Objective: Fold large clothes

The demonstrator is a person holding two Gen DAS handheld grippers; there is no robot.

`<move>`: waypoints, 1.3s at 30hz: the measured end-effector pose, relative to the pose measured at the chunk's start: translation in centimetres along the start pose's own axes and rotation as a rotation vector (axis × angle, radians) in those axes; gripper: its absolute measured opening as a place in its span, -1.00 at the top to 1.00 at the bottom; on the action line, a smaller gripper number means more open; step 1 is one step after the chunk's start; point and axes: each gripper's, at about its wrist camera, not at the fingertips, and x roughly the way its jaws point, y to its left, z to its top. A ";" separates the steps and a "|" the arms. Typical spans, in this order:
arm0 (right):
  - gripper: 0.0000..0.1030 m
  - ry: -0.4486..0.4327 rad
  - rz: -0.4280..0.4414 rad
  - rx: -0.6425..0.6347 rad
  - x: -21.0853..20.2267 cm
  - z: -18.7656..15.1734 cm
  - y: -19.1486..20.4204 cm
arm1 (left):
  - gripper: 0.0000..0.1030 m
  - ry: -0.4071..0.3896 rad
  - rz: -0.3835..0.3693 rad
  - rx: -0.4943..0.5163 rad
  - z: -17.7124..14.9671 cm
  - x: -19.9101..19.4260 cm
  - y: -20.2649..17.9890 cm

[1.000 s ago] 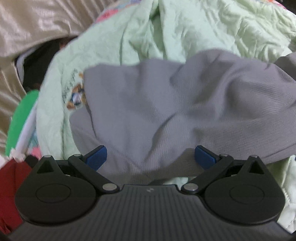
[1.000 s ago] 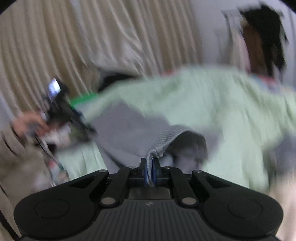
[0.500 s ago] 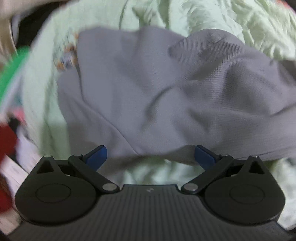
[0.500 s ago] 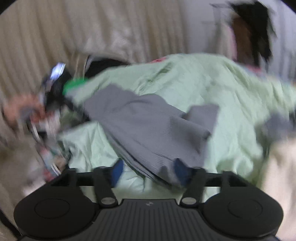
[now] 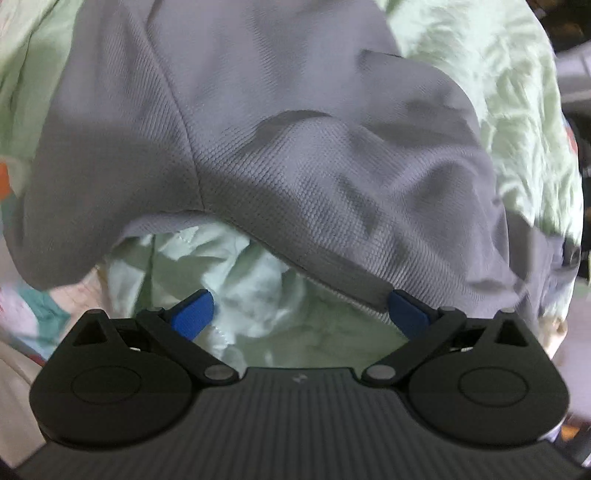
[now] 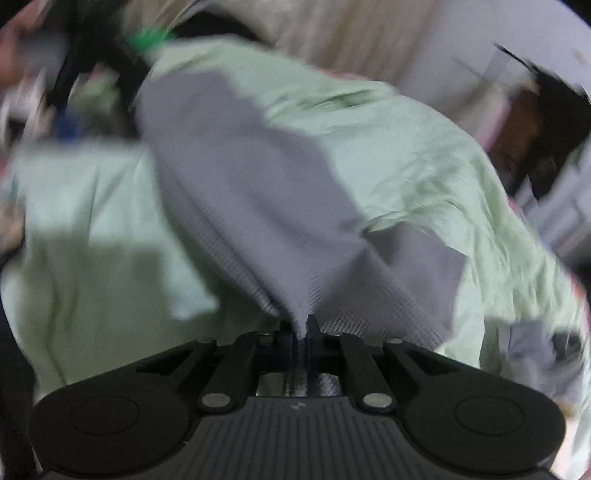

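The right gripper (image 6: 303, 328) has its jaws clamped on the grey garment (image 6: 258, 206); the left gripper (image 5: 299, 314), jaws apart, holds nothing. A one-sided pull could skew the fold toward 3 o'clock.

Each view looks forward along its own gripper's two fingers. The left wrist view tilts steeply down, very near the grey garment (image 5: 295, 155), which fills most of the picture over the green bedding (image 5: 517, 122). The right wrist view, blurred, faces less steeply down across the same garment (image 6: 258, 206) and bedding (image 6: 424, 158), reaching a curtain (image 6: 351, 33) behind.
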 end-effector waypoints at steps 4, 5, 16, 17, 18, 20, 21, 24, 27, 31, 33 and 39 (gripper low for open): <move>0.87 -0.151 0.032 0.140 -2.1 1.6 -2.5 | -1.00 -0.055 -0.022 -0.054 0.3 0.1 -0.7; 0.87 -0.171 0.043 0.160 -2.4 1.9 -2.9 | -1.00 -0.039 -0.039 -0.060 0.3 0.4 -1.0; 0.85 -0.333 0.064 0.162 -4.7 4.5 -4.1 | 0.66 -0.153 -0.321 -0.430 -0.3 3.2 0.7; 0.85 -0.326 0.071 0.162 -4.7 4.4 -4.3 | 0.77 -0.162 -0.325 -0.399 0.1 3.1 0.2; 0.85 -0.315 0.068 0.152 -4.5 4.3 -4.5 | 0.85 -0.174 -0.320 -0.380 0.2 2.9 -0.1; 0.84 -0.289 0.065 0.132 -4.1 4.0 -4.7 | 0.88 -0.235 -0.292 -0.323 0.4 2.1 -0.9; 0.83 -0.273 0.069 0.125 -4.0 3.6 -4.8 | 0.88 -0.252 -0.285 -0.307 0.5 1.9 -1.0; 0.80 -0.220 0.083 0.121 -3.4 2.4 -4.5 | 0.89 -0.287 -0.269 -0.254 0.8 1.3 -1.2; 0.79 -0.156 0.061 0.093 -2.5 0.9 -3.9 | 0.89 -0.293 -0.259 -0.230 1.3 1.8 -1.0; 0.70 -0.078 0.041 0.067 -1.0 -0.8 -2.2 | 0.89 -0.304 -0.257 -0.193 1.2 2.1 -0.3; 0.49 -0.060 0.028 0.052 -0.7 -1.3 -1.7 | 0.89 -0.305 -0.259 -0.181 1.3 2.1 -0.2; 0.20 -0.021 0.012 -0.036 0.7 -2.3 0.4 | 0.88 -0.322 -0.270 -0.134 2.0 1.9 -0.4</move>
